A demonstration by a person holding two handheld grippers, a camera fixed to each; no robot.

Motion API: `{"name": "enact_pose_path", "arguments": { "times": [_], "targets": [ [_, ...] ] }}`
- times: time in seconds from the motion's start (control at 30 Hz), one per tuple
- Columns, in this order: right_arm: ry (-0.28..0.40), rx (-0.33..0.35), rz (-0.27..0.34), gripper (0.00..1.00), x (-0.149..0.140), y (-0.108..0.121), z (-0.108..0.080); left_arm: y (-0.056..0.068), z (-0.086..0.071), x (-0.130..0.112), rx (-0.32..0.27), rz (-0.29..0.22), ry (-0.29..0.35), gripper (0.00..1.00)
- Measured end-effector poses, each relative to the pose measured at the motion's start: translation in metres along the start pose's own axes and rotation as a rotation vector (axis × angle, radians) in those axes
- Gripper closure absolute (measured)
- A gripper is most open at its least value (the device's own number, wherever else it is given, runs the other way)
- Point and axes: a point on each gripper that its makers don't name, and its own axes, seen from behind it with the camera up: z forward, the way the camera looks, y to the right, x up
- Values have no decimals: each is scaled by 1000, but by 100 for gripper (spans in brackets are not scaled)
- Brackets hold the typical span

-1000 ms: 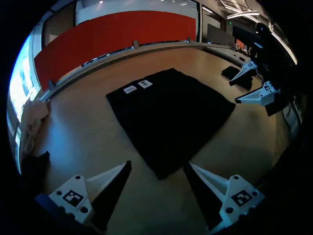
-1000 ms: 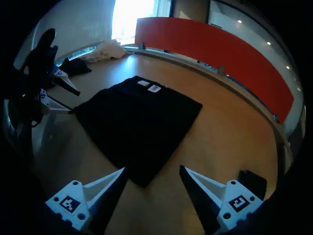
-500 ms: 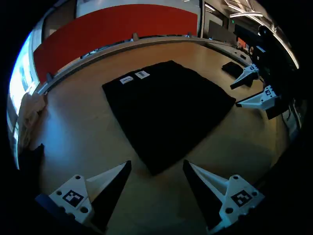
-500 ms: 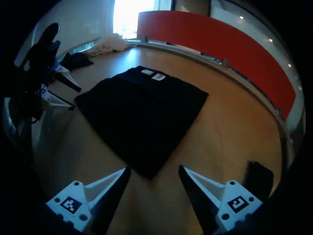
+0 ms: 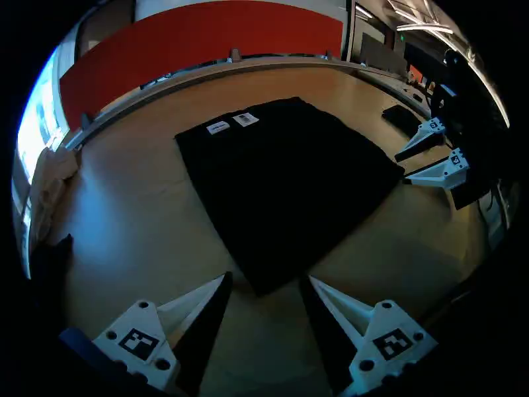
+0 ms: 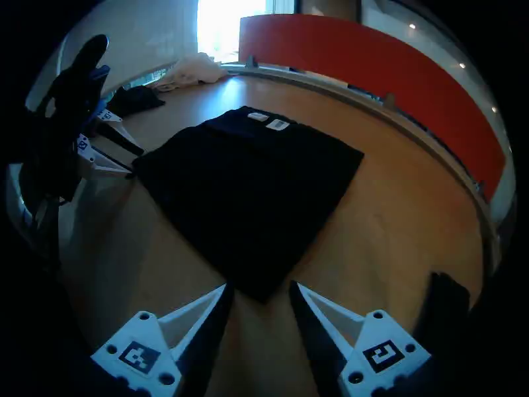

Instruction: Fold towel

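Narrowing toward each other, the fingers of the left gripper now stand at a moderate gap, closer than half a second ago. They straddle one near corner of the black towel without yet pressing on it. In the right gripper view the fingers of the right gripper have drawn in the same way around the other near corner, and that corner sits just inside their tips.

The towel lies spread flat on the wooden tabletop, its far edge marked by two white tags. Both cameras sit a little closer to the cloth than before. The towel itself has not shifted.

Judging from this, the approach is done and the pinch is under way. Once both corners are caught, they can be lifted and carried over toward the tagged edge for the first fold.
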Motion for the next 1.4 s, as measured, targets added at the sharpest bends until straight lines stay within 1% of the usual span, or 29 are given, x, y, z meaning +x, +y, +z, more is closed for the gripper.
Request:
{"name": "enact_pose_path", "arguments": {
  "times": [0.17, 0.23, 0.37, 0.57, 0.67, 0.83, 0.97, 1.07, 1.4],
  "targets": [
    [-2, 16, 6, 47, 0, -3, 1, 0, 0, -1, 4, 3, -5, 38],
    [-1, 21, 9, 51, -1, -4, 1, -1, 0, -1, 7, 2, -7, 46],
    [0, 24, 23, 58, 0, -5, 2, -2, -1, -1, 11, -5, -11, 48],
    [-3, 7, 46, 72, 0, 0, 2, -1, -1, -2, 17, -2, -20, 67],
    [-4, 4, 44, 78, 0, -1, 2, -1, -1, -2, 23, -9, -22, 76],
    [-6, -1, 47, 82, 0, -2, 2, 1, -3, 0, 23, -47, -15, 87],
    [-1, -9, 51, 83, 2, -1, 1, 3, -4, 3, 17, -78, -5, 90],
    [5, -12, 55, 83, 4, 0, 0, 3, -6, 6, 15, -89, 4, 91],
    [28, -17, 55, 83, 13, 2, -8, 4, -11, 14, -1, -99, 16, 91]
  ]
}}
